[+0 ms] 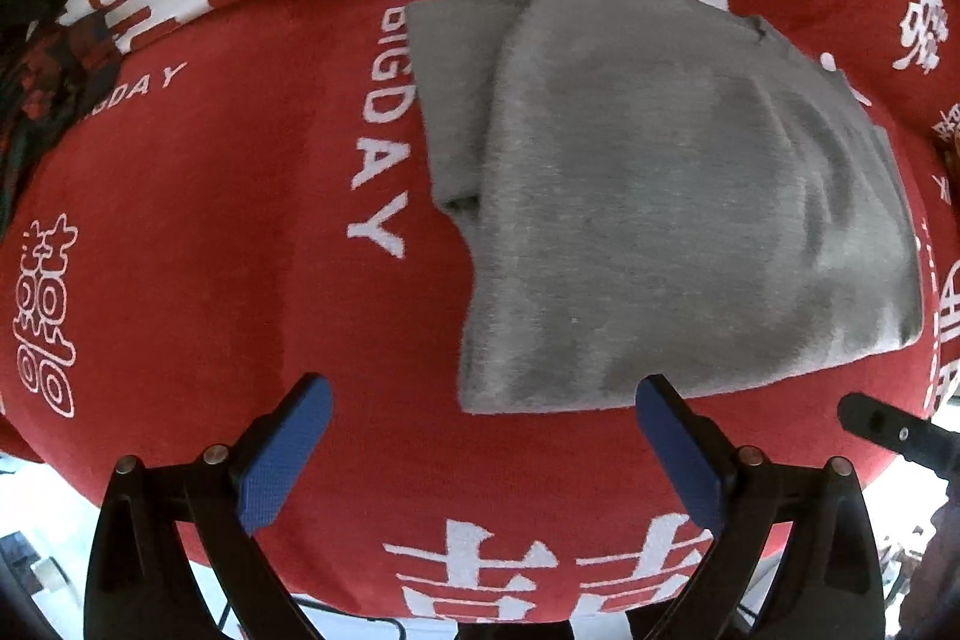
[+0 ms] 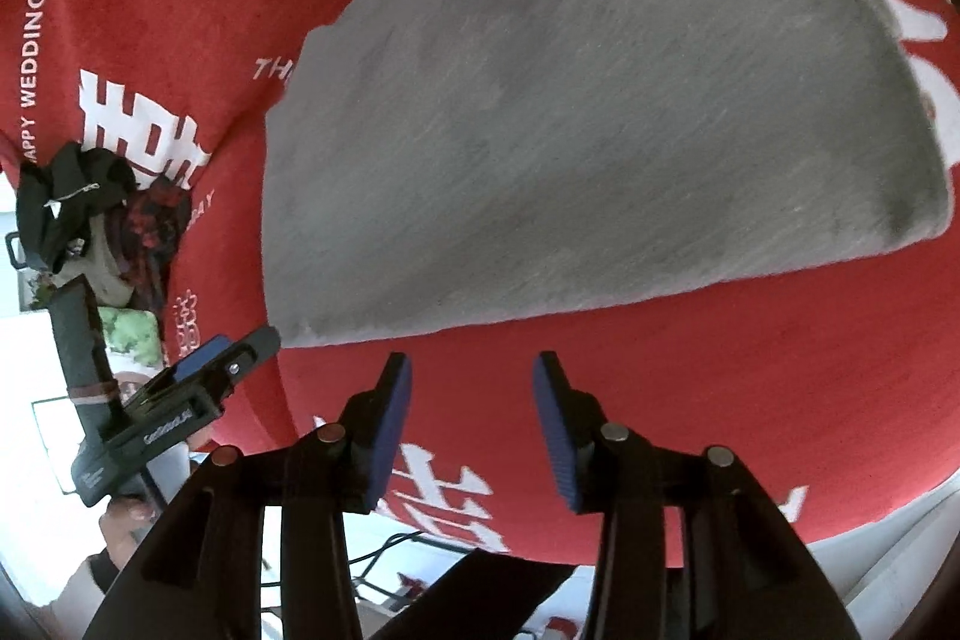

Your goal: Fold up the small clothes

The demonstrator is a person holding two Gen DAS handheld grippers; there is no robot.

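Note:
A grey garment [image 1: 654,196] lies folded on the red cloth, with a sleeve part sticking out at its left side. It fills the upper middle of the right wrist view [image 2: 600,118]. My left gripper [image 1: 480,400] is open and empty, just short of the garment's near edge. My right gripper [image 2: 472,370] is open and empty, also just short of the near edge. The left gripper shows in the right wrist view [image 2: 228,358] at the garment's near left corner. A tip of the right gripper shows at the right in the left wrist view [image 1: 864,415].
A red cloth [image 1: 210,220] with white lettering covers the table. A pile of dark and patterned clothes [image 2: 102,214] lies at the table's left edge; it also shows in the left wrist view [image 1: 48,40]. The table's near edge [image 2: 870,514] runs below the grippers.

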